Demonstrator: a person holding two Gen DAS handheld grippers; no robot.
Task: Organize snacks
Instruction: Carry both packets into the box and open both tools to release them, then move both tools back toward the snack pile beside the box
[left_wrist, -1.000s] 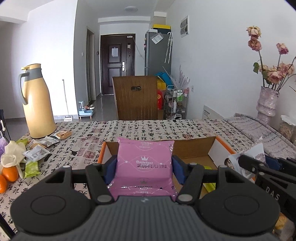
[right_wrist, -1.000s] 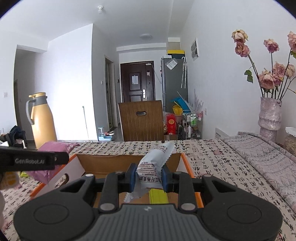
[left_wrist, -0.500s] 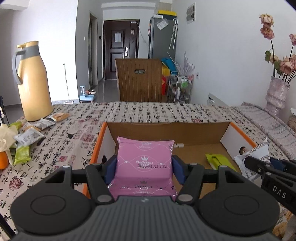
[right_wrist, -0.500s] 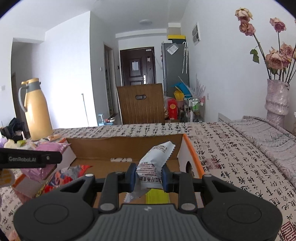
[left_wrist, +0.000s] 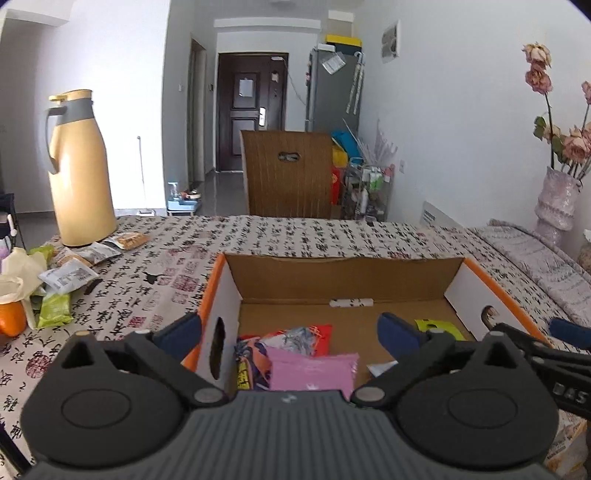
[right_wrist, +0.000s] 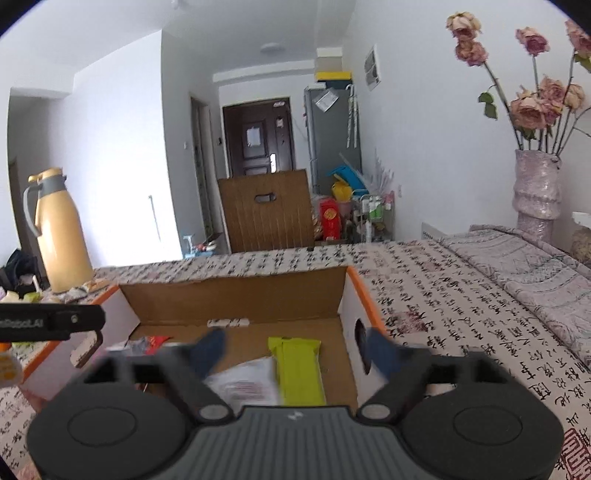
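Note:
An open cardboard box (left_wrist: 343, 284) with orange edges sits on the patterned tablecloth. My left gripper (left_wrist: 290, 330) hangs over the box's left side, its jaws opening wide and touching nothing. Below it the pink snack packet (left_wrist: 312, 371) lies in the box on a red patterned packet (left_wrist: 295, 332). My right gripper (right_wrist: 295, 350) is over the same box (right_wrist: 236, 295), jaws also opening, blurred, with nothing pressed between them. The white snack packet (right_wrist: 245, 382) lies loose on the box floor beside a lime-green bar (right_wrist: 297, 367).
Several loose snack packets (left_wrist: 70, 275) and an orange (left_wrist: 11, 319) lie at the table's left, by a tall yellow thermos (left_wrist: 79, 173). A vase of dried roses (right_wrist: 537, 192) stands at the right. A wooden chair back (left_wrist: 288, 173) is beyond the far edge.
Both grippers sank toward the box, then opened. The pink packet dropped out of the left one and the white packet out of the right one, and both now lie in the box.

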